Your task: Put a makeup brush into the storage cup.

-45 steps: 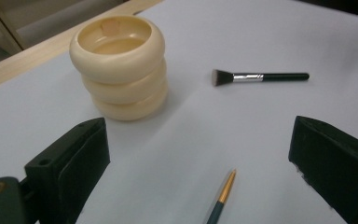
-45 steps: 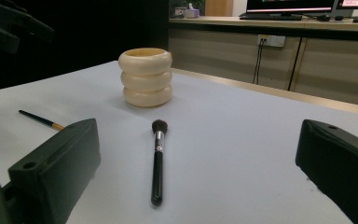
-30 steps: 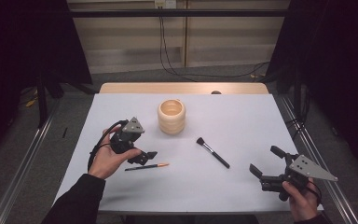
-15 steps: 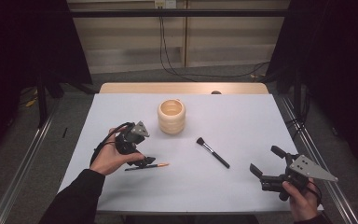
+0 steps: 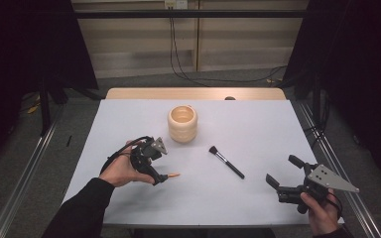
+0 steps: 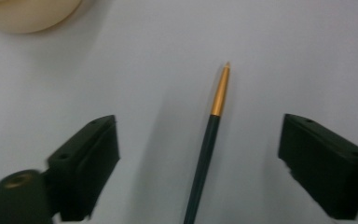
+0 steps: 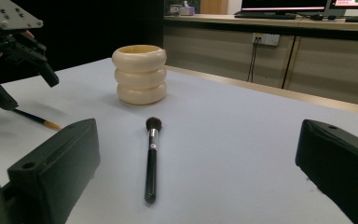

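The left gripper (image 5: 155, 174) stood low over the slim dark-green pencil-like stick with an orange-gold tip (image 6: 208, 149), its jaws spread to either side of the shaft with clear table showing between each pad and the stick. The jaws had just been closing a little, with the stick between them but not yet pressed, so nothing was held. In the high view the orange tip (image 5: 173, 175) poked out to the right of that gripper, lying flat on the white table (image 5: 258, 124).

The right gripper (image 5: 286, 174) rested near the table's front right corner, its jaws wide apart and empty. Seen along them, the black-handled make-up brush with a dark bristle head and silver ferrule (image 7: 151, 158) lay on the table farther off, untouched.

The cream, ribbed, three-ringed round holder (image 5: 182, 123) stood upright toward the middle of the table, well apart from both the stick and the brush, and its opening looked empty from above.

Judging from this, the work was at its very start: nothing had gone into the holder. The first pick-up was only being lined up. Left to do were closing on the stick, lifting it, carrying it to the holder, and probably the same for the brush.
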Demonstrator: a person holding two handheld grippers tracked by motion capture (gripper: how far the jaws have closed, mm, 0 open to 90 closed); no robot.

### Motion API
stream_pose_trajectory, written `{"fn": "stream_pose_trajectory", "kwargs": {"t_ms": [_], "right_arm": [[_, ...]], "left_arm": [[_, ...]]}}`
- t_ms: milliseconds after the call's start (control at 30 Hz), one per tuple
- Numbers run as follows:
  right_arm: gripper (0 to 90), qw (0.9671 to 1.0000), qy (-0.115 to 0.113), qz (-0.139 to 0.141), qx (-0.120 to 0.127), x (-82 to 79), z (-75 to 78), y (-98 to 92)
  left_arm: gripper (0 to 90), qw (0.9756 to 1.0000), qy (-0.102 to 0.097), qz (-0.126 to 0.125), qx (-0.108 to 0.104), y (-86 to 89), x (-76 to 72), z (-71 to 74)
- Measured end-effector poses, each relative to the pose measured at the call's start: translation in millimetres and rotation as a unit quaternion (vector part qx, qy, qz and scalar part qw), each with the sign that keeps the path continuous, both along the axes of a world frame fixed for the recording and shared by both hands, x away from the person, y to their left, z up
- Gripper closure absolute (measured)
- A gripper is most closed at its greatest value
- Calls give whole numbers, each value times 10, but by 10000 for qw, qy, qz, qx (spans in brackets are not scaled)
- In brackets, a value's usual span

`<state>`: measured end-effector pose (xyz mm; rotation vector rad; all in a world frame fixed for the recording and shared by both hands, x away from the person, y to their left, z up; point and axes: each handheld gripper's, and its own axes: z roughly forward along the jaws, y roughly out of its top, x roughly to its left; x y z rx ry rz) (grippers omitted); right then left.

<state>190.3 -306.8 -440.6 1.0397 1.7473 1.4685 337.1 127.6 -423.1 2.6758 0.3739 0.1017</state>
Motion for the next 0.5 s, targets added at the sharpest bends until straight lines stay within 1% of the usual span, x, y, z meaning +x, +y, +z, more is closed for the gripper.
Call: {"fn": "stream_pose_trajectory", "kwargs": {"t_ms": [33, 67, 167, 233, 300, 333, 367, 433, 467, 500], "right_arm": [[0, 10000, 4, -7, 4, 0, 0, 1], [0, 10000, 0, -16, -3, -1, 1, 0], [0, 10000, -9, 8, -19, -1, 0, 0], [0, 10000, -7, 14, -13, -1, 1, -1], [0, 10000, -9, 15, -21, -1, 0, -1], [0, 10000, 3, 19, -5, -2, -1, 1], [0, 10000, 4, 18, -6, -1, -1, 1], [0, 10000, 15, 23, -9, -1, -2, 2], [0, 10000, 24, -7, -39, 2, -3, 1], [0, 10000, 43, 20, -38, 1, -4, -2]], "left_arm": [[149, 10000, 0, 0, 0, 0, 0, 0], [150, 10000, 75, -50, 36, -21, -9, -16], [164, 9998, 87, -112, 123, -48, -13, -48], [206, 9996, 148, -201, 159, -60, -6, -66], [235, 9993, 147, -266, 210, -75, 1, -79], [243, 9992, 220, -245, 226, -83, -2, -84], [271, 9991, 250, -247, 227, -89, 0, -89], [334, 9984, 407, -273, 292, -105, 13, -101], [351, 9984, 401, -272, 306, -111, 15, -112], [368, 9979, 471, -271, 356, -116, 21, -116]]}}
